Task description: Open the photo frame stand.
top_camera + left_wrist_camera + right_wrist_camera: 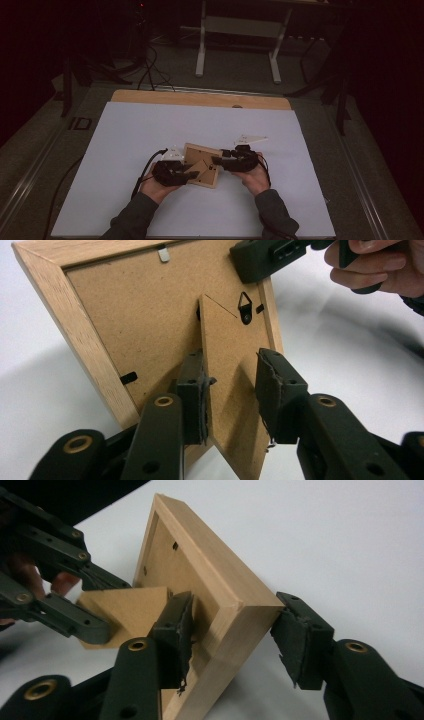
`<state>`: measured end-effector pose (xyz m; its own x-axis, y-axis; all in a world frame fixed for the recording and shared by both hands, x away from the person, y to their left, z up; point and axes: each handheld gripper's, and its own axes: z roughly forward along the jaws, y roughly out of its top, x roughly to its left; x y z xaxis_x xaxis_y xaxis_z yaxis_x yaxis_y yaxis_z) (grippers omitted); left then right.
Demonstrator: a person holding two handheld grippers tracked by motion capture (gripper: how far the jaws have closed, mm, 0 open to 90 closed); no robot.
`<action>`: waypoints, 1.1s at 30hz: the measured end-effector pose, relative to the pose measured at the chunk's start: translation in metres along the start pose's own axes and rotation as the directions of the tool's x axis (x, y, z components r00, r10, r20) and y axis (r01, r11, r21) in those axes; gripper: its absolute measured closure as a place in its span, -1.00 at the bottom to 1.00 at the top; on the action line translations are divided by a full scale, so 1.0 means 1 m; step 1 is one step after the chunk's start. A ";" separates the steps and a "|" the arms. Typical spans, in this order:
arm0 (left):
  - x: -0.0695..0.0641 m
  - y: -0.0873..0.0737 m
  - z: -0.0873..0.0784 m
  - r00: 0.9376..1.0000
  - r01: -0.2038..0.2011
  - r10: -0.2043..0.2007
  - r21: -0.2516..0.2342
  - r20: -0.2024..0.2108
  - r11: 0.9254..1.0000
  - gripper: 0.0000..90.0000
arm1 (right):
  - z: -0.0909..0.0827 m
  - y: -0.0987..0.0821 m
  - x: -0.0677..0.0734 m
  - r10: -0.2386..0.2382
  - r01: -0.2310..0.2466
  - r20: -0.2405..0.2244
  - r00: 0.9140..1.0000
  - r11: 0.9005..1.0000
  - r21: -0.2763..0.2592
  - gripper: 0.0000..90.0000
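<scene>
The wooden picture frame (201, 165) stands tilted on the white worktop (125, 150). The left gripper (232, 395) has its jaws spread around the frame's cardboard stand (230, 370). The right gripper (232, 637) pinches the frame's corner.

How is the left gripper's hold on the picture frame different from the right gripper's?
The left gripper straddles the thin fold-out stand on the frame's back, while the right gripper straddles the thick wooden corner of the picture frame. The left gripper's jaws stand closer together than the right gripper's. Both are black two-jaw tools, handheld, working on the same frame.
</scene>
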<state>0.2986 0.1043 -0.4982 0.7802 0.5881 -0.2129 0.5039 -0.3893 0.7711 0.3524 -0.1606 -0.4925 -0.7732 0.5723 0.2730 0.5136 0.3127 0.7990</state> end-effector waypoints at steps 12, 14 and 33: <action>0.001 0.005 0.007 0.998 -0.009 0.008 -0.006 -0.057 1.000 0.60 | -0.008 0.008 0.002 -0.022 0.024 0.037 0.999 0.999 -0.042 0.28; 0.002 0.007 0.008 0.998 -0.013 0.012 -0.006 -0.067 1.000 0.60 | -0.008 0.009 0.002 -0.026 0.028 0.049 0.998 0.999 -0.039 0.28; 0.014 0.015 0.024 0.986 -0.032 0.027 -0.025 -0.163 0.999 0.60 | -0.003 0.023 0.005 -0.089 0.094 0.156 0.984 0.995 -0.026 0.27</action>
<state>0.3262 0.0896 -0.5042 0.7226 0.6853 -0.0909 0.4692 -0.3897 0.7924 0.3590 -0.1528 -0.4704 -0.7485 0.6532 0.1140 0.4286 0.3454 0.8349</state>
